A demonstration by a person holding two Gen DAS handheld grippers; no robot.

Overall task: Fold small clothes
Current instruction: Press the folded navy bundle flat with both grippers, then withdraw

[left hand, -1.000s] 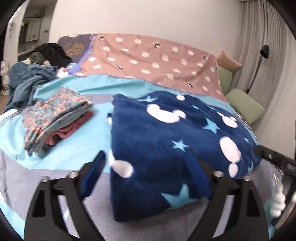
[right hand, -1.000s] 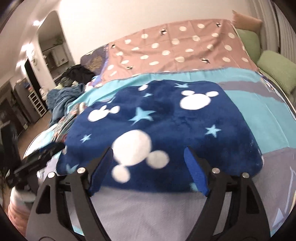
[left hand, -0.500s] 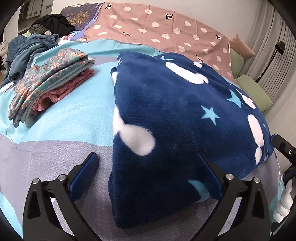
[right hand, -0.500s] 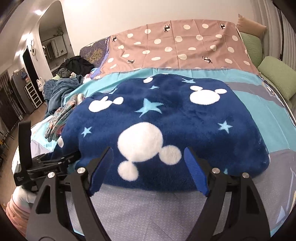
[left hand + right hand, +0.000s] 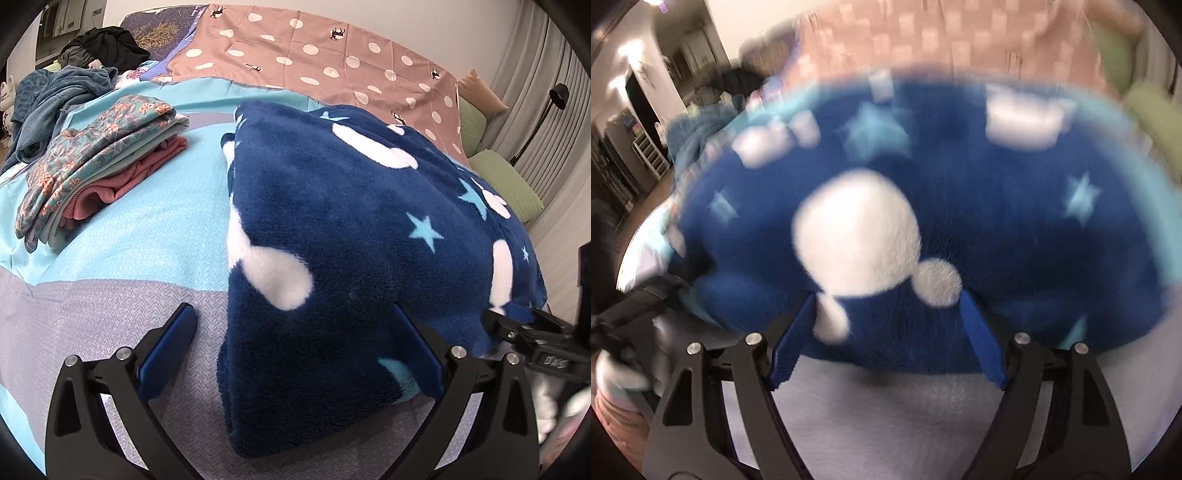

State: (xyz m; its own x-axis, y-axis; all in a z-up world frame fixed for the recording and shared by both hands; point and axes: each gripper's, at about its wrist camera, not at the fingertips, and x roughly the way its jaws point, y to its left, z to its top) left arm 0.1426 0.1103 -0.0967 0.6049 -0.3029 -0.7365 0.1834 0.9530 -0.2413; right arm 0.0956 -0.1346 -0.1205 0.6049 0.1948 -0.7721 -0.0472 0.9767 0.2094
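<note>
Now both claws have dropped closer to the fleece [image 5: 354, 236], which lies folded on the bed [image 5: 110, 317] near its front edge, so a grab for the next fold looks close. The left claw [image 5: 295, 354] stands apart astride the fleece's near left corner; the right claw [image 5: 886, 332], also apart, straddles its front edge. Both tilt steeply down.

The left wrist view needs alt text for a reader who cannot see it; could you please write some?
A navy fleece garment with white shapes and pale stars lies on a bed, its near corner between the open left claw fingers. A folded clothes stack sits to the left; the right claw shows at the right edge.
</note>
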